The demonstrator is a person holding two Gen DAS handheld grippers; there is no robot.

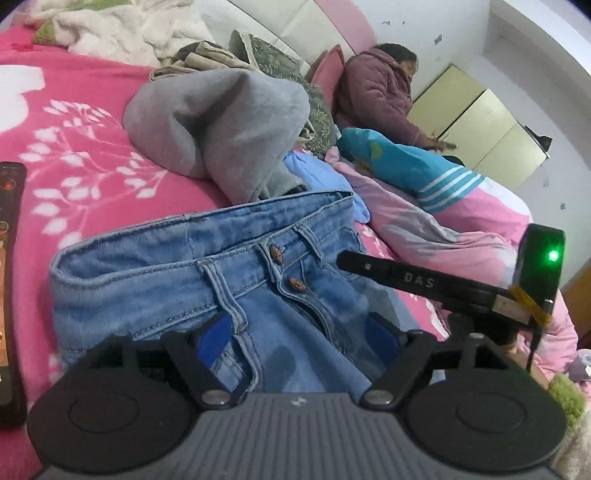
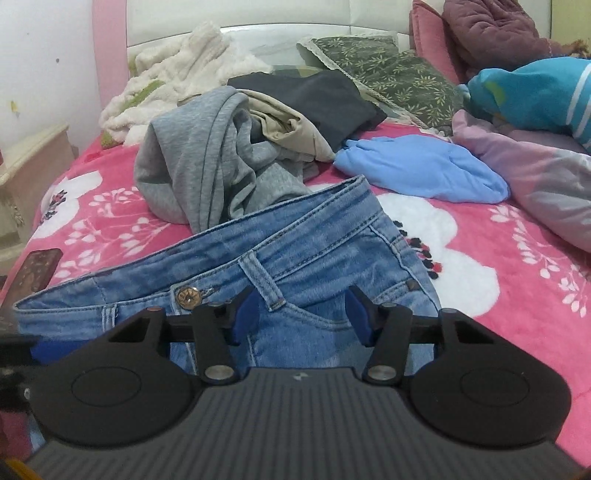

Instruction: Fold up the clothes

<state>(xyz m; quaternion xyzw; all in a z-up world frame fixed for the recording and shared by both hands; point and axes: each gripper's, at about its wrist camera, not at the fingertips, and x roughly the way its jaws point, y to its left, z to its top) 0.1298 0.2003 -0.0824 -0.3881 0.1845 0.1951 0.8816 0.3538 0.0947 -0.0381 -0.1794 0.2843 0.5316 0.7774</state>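
A bed (image 2: 461, 258) fills the room, covered in a bright pink fleece blanket printed with white leafy sprigs and white cloud shapes. At the far left stands a pale bedside cabinet (image 2: 33, 173) against a white wall, and a dark phone (image 2: 37, 271) lies near the blanket's left edge. Behind is a white padded headboard (image 2: 258, 22) with a pink border. A fluffy cream throw (image 2: 177, 70) is heaped at the head, then a crumpled grey sweatshirt (image 2: 199, 166), soft and ribbed at the seam, a beige garment (image 2: 291, 129), a dark folded one (image 2: 332, 96) and a green leaf-patterned pillow (image 2: 399, 74). A light blue garment (image 2: 424, 170) lies smooth and rounded further right, beside a rumpled pink and grey quilt (image 2: 535, 177). In the left wrist view a person (image 1: 380, 88) in a padded maroon jacket lies at the far side, near yellow cupboard doors (image 1: 480, 125).

The jeans (image 2: 314, 240) lie on the blanket right in front, waistband toward the pile, faded light blue denim with stitched belt loops and metal buttons at the open fly.

The left gripper (image 1: 295, 332) sits over the fly, jaws wide, blue pads either side of the cloth without pinching it. The right gripper (image 2: 301, 314) is at the pocket and belt loop, jaws about half spread, denim between them but not squeezed
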